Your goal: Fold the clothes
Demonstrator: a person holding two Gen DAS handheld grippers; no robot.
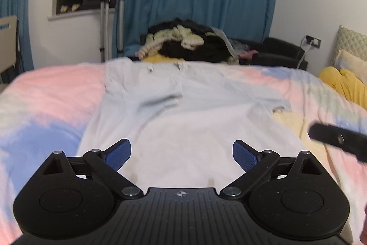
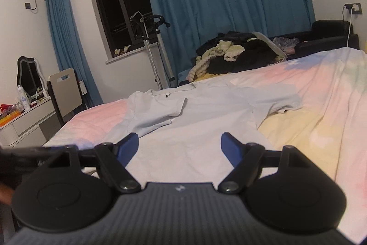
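Note:
A pale blue-white short-sleeved shirt lies spread on the bed, collar at the far end, its left sleeve folded inward over the chest and its right sleeve stretched out. My left gripper hovers open above the shirt's near hem, nothing between its blue pads. The right gripper is open too, over the hem from the right side, facing the shirt. A black part of the right gripper shows at the right edge of the left wrist view.
The bed has a pastel pink, blue and yellow cover. A heap of dark and cream clothes sits beyond the far edge, with a black sofa and teal curtains behind. A yellow cloth and pillows lie at right; a desk and chair stand left.

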